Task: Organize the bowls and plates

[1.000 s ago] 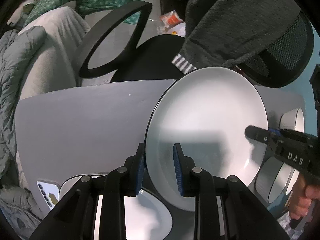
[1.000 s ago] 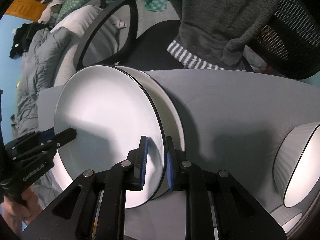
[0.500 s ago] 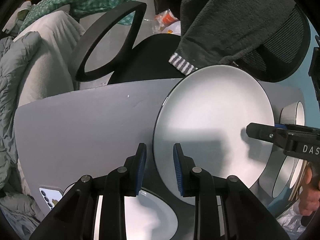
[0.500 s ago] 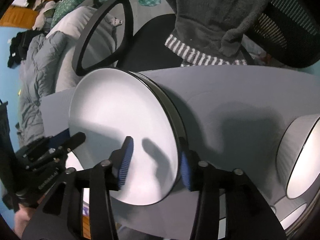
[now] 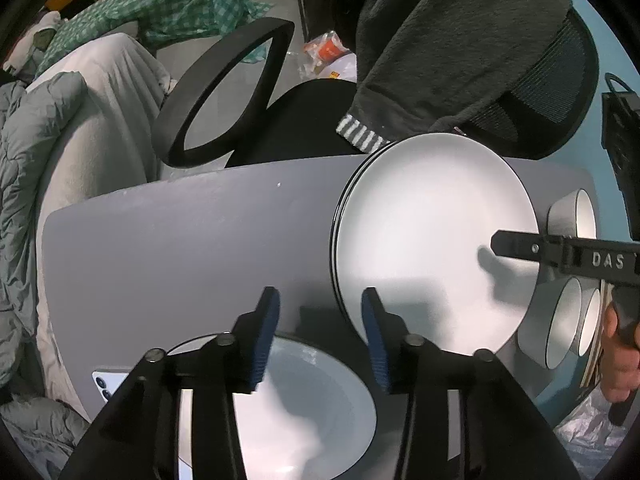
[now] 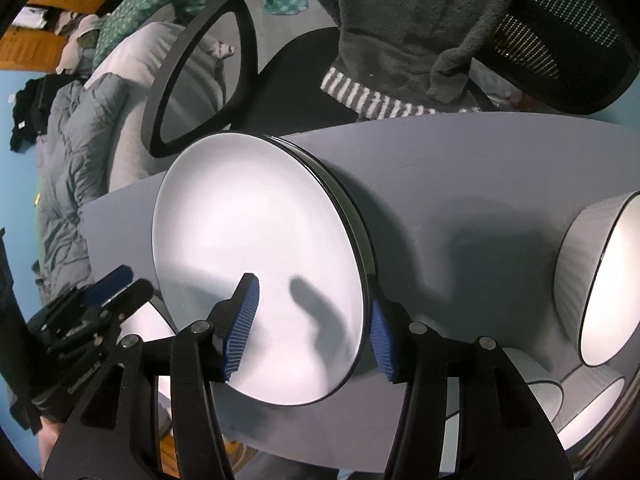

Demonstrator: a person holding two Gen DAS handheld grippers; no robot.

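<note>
A white plate with a black rim tops a stack of plates (image 5: 432, 240) on the grey table (image 5: 180, 248). My left gripper (image 5: 320, 332) is opening just left of the stack, nothing between its pads, above another white dish (image 5: 312, 404). My right gripper (image 6: 310, 332) is opening too. The near rim of the stack (image 6: 256, 240) lies between its pads, and neither pad presses on it. Each gripper shows in the other's view: the right gripper (image 5: 516, 246) reaches over the plate, and the left gripper (image 6: 132, 280) sits at the stack's left edge.
White bowls (image 5: 572, 216) (image 5: 568, 320) stand right of the stack, one large bowl (image 6: 592, 272) close by. A phone (image 5: 106, 384) lies at the table's left corner. A black office chair (image 5: 224, 92) draped with a dark sweater (image 5: 440, 40) is behind the table.
Both grippers were shut on the top plate and have opened. The plate now lies flat on the stack. The left gripper has drawn back to the left, off the rim.
</note>
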